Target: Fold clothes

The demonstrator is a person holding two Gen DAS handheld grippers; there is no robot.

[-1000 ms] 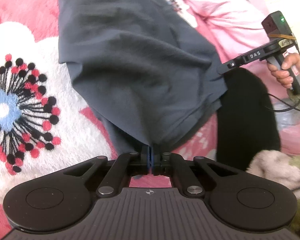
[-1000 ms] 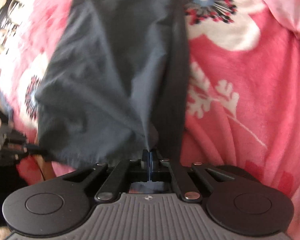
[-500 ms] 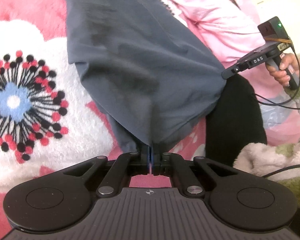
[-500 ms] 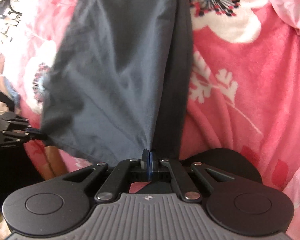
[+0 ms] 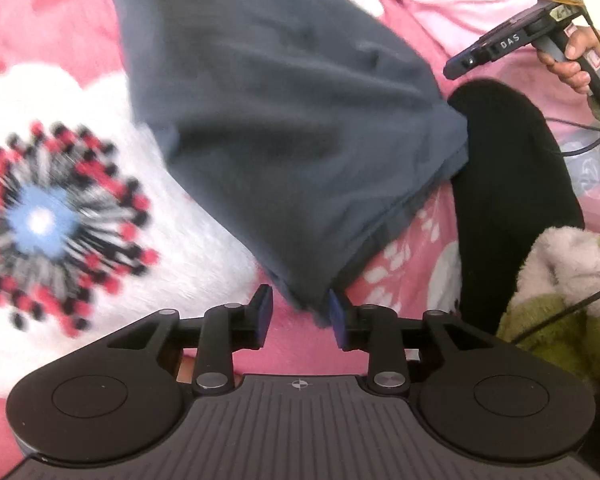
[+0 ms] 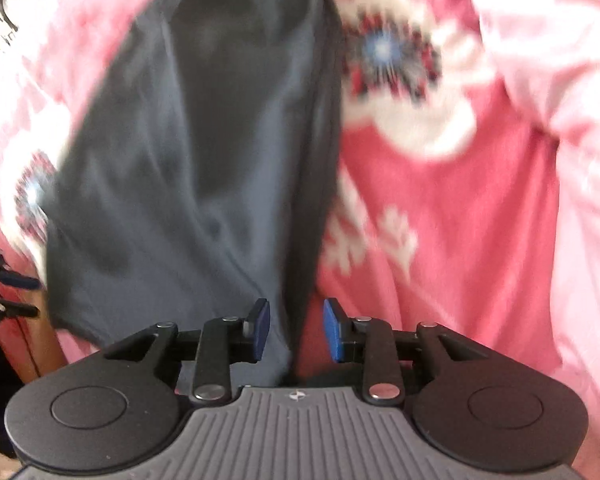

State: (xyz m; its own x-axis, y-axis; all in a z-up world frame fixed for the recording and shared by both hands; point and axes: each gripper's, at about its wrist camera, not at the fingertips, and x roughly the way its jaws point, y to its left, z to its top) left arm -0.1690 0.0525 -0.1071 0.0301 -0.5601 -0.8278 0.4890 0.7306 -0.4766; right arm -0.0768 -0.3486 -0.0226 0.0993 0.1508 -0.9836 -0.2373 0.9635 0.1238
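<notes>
On the pink flowered fleece blanket (image 5: 68, 92) lies the dark grey cotton garment (image 5: 292, 120), its near hem between both sets of spread fingers: left gripper (image 5: 300, 314) and right gripper (image 6: 296, 330) gape, clamping nothing. A fold looks laid; next comes smoothing or regripping.

Garment (image 5: 292, 120): dark slate grey, plain
Blanket (image 5: 52, 40): pink-red, white blooms with blue-centred red and black dot bursts (blurred)
Left gripper (image 5: 300, 314): black, blue pads
Right gripper (image 6: 296, 330): black, blue pads
Pale cloth (image 5: 452, 0): light pink
</notes>
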